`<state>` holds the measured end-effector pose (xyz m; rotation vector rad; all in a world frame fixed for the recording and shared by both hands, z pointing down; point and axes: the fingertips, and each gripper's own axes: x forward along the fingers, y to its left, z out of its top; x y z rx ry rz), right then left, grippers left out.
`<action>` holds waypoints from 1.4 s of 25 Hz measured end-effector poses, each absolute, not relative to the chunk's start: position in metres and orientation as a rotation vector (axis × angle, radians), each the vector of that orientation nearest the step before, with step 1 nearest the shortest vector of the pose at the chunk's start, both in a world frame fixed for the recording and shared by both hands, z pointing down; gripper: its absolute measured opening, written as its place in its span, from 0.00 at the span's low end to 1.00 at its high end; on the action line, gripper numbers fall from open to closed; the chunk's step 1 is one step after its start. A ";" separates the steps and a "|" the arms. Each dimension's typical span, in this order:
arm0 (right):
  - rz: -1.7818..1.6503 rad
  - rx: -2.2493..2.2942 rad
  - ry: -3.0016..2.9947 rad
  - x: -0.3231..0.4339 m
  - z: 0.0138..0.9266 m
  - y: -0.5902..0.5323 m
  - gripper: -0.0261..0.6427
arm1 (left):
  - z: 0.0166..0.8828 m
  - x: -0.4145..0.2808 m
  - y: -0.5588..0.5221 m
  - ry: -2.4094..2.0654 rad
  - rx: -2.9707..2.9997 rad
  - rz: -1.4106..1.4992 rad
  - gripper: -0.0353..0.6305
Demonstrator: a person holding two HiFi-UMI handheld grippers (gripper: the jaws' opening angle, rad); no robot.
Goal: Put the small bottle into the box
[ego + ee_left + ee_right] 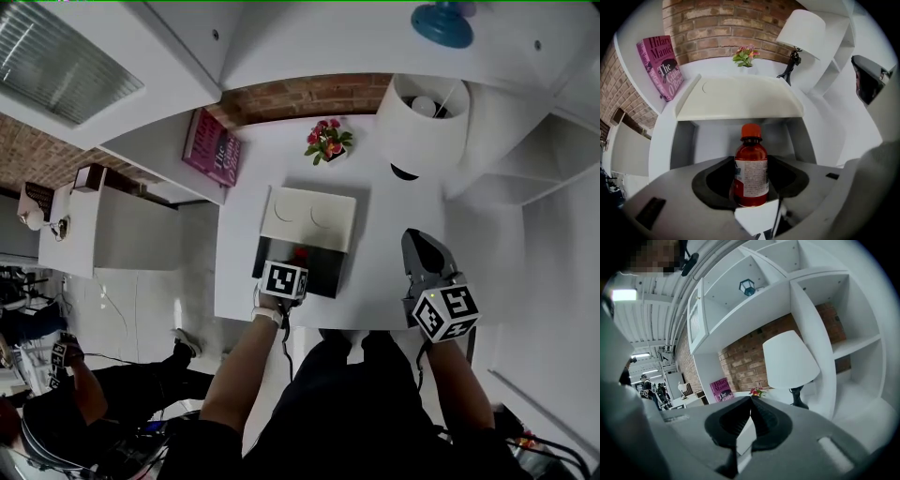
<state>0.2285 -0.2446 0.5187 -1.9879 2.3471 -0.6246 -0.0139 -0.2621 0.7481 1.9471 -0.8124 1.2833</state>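
A small brown-red bottle [751, 176] with an orange cap and a white label stands upright between the dark pads of my left gripper [751, 161], which is shut on it. In the head view its cap [300, 253] shows just ahead of the left gripper [292, 262], over the dark inside of the box [328, 274]. The box's cream lid [309, 217] stands open behind it, and in the left gripper view this lid [740, 96] spans above the box's pale inner wall [712, 138]. My right gripper [751, 401] is shut on nothing, and hangs right of the box [419, 246].
The box stands on a white table [384, 272]. At its back are a pink book [214, 148], a small pot of flowers [327, 141] and a white lamp [422, 117]. White shelving [834, 310] rises at the right. People stand off to the far left [66, 375].
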 end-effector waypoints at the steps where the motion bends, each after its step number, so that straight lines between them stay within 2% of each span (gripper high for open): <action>1: -0.625 -1.989 2.343 0.228 0.519 -0.245 0.04 | 0.750 -0.013 -0.262 -0.808 1.939 1.285 0.38; 21: -0.634 -1.990 2.324 0.228 0.519 -0.241 0.04 | 0.772 -0.015 -0.260 -0.743 1.852 1.498 0.39; 35: -0.563 -1.940 2.411 0.205 0.496 -0.247 0.04 | 0.723 -0.019 -0.268 -0.852 1.962 1.137 0.41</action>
